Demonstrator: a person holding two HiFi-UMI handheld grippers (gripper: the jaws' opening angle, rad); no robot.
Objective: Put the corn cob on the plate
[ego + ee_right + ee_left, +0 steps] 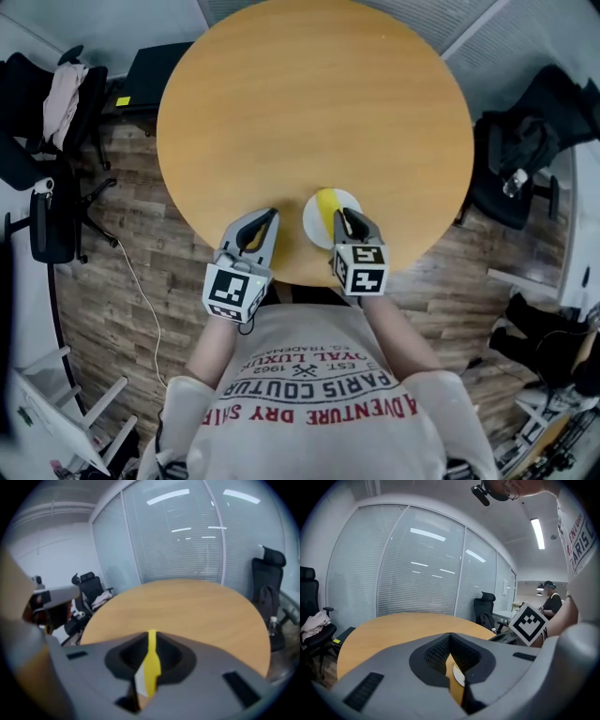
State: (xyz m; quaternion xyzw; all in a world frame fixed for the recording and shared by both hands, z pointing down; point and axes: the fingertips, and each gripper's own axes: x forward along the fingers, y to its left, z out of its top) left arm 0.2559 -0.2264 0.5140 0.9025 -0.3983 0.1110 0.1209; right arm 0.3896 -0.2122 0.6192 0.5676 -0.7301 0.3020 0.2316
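**Obstructed or unclear**
- In the head view the right gripper (pixel 345 216) covers the near right part of the plate (pixel 312 221) and the near end of the corn cob (pixel 325 204).
- In the right gripper view only a yellow strip of the corn cob (pixel 151 666) and a white sliver of the plate (pixel 139 682) show, both seen through the slit between the jaws. The picture is soft there.
- In the left gripper view only a pale sliver of the plate (pixel 458 676) shows, behind the jaw tips. The cob is not visible in that view.
- The office chairs around the table are partly cut off at the frame edges.

**Count**
- Corn cob: one. It lies on the plate, at the near edge of the table (pixel 309 112).
- Plate: one.
- Round wooden table: one.
- Grippers: two.

**Gripper state**
- Right gripper (pixel 152 632): released. The jaws stand a thin slit apart, above the plate, and grasp nothing.
- Left gripper (pixel 270 216): clenched, tips together on nothing. It is just left of the plate and apart from it. The left gripper view (pixel 450 634) confirms this.
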